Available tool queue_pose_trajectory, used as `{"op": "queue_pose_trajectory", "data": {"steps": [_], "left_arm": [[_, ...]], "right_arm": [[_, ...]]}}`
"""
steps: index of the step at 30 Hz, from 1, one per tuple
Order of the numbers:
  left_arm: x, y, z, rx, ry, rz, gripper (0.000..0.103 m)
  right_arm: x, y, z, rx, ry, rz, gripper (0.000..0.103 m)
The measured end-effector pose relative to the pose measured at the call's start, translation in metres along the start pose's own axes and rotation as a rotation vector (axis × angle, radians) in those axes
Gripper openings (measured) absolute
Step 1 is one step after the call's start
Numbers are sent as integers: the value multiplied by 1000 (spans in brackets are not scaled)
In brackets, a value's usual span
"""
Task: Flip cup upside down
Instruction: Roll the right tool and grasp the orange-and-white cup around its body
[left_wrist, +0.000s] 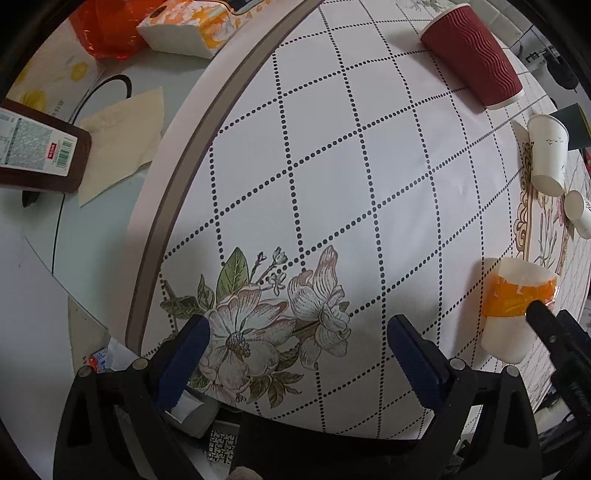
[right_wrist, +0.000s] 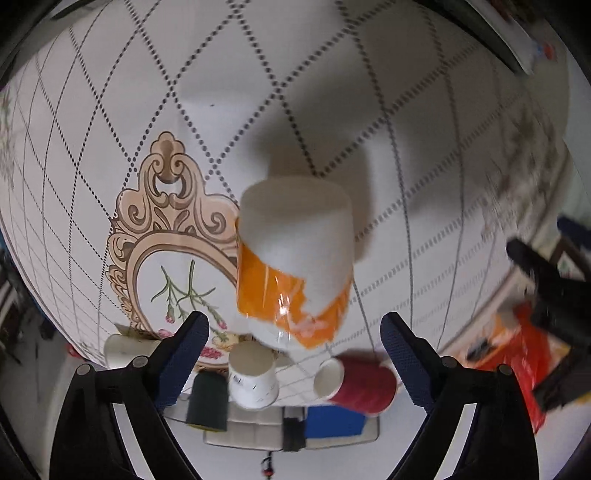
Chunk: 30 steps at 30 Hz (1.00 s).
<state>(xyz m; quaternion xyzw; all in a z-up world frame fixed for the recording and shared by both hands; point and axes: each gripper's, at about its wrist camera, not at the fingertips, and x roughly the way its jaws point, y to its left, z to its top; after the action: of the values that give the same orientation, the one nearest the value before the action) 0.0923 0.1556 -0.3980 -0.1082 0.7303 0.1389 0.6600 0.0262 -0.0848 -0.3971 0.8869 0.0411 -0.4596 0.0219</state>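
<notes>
Right gripper (right_wrist: 293, 325) jaws gaping wide around, not gripping, white orange-banded cup (right_wrist: 295, 258), apparently lining up the flip. Left gripper (left_wrist: 299, 328) idling open, empty, over worktop (left_wrist: 369, 166).

5 cups: 1 orange-band (right_wrist: 293, 266), 1 red (left_wrist: 472, 55), 3 white (left_wrist: 548, 155); 2 grippers (left_wrist: 299, 343).

From my right wrist feed, the tablecloth's (right_wrist: 424, 110) far-right side smears into blur, and the left gripper (right_wrist: 546, 295) there is too streaked to read. On the left wrist feed, the frame edge cuts off the small white cup (left_wrist: 580, 214), and the right gripper's finger (left_wrist: 543, 317) hides part of the orange-banded cup (left_wrist: 517, 295).
</notes>
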Motion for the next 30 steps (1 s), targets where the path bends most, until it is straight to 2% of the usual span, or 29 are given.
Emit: {"op": "queue_pose_trajectory", "data": {"steps": [13,18,20,30], "left_arm": [[20,-8,6,32,35,14,99],[23,-9,1,42,40,16,98],[24,-9,11,46,44,20,99],[23,-12,10,46,51,16,99]], "right_arm": [[31,6,14,-44,-39,17,88],[38,6,16,-25,-54,12,76],[39,7,16,-13,-59,11,76],[40,12,17,18,-83,-18,75]]}}
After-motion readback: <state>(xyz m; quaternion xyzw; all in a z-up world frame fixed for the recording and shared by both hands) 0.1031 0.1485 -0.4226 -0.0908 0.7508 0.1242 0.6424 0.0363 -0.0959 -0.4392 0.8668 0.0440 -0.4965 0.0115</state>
